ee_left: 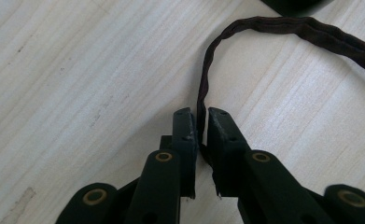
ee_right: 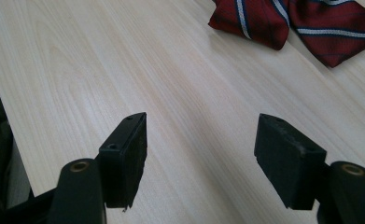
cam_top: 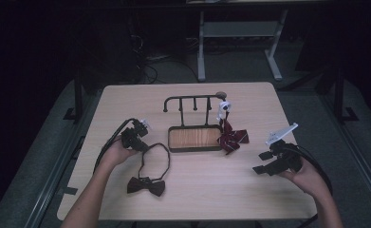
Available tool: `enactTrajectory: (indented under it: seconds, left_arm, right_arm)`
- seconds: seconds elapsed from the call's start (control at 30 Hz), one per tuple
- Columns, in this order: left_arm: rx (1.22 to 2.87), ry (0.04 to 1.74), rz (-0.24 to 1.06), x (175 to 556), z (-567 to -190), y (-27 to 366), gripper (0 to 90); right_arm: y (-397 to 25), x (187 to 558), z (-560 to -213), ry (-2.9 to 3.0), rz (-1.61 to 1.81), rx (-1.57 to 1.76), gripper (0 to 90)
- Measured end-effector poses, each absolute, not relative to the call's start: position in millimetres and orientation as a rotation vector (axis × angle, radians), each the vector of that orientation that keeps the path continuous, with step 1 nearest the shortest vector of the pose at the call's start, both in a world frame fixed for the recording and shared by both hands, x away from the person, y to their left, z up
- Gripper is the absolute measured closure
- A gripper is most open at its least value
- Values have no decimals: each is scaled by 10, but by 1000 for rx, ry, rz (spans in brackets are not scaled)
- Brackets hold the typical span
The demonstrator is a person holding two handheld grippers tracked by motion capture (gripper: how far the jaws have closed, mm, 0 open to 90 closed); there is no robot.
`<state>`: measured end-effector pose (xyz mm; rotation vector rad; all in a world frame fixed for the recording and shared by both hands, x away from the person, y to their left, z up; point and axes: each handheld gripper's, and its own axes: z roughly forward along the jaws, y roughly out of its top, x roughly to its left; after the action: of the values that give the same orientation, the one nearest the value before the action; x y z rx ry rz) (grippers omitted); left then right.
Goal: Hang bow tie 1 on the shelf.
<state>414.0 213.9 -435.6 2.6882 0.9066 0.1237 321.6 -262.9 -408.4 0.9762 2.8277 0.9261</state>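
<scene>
Two bow ties lie on the table (cam_top: 197, 199): a dark one (cam_top: 146, 185) near the front, and a red striped one (cam_top: 231, 137) leaning against the right end of the tray (cam_top: 195, 138), below the hook rack (cam_top: 192, 102). The left gripper (ee_left: 199, 122) is clenched on the strap (ee_left: 202, 93) of the dark tie, its jaws pinching the thin band edge-on just above the tabletop. From there the strap loops away toward the tray and curves back to the bow, which rests flat in front of the left hand (cam_top: 114, 154). Grasping the strap rather than the bow looks deliberate: the loop is the part that would go over a hook, so lifting by it should keep it open and let the bow hang below. The right gripper (ee_right: 201, 144) is released, jaws spread wide over bare wood, with the red tie just beyond them. Held low and level at the right side of the table, it seems ready either to steady the loop or to take the red tie.
</scene>
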Motion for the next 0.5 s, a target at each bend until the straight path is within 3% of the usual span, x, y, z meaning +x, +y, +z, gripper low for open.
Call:
enactTrajectory:
  seconds: [0.5]
  left_arm:
    - [2704, 885, 118, 4130, -4360, 2133, 897]
  right_arm:
    - [-2616, 3219, -4077, 2828, 940, 971, 344]
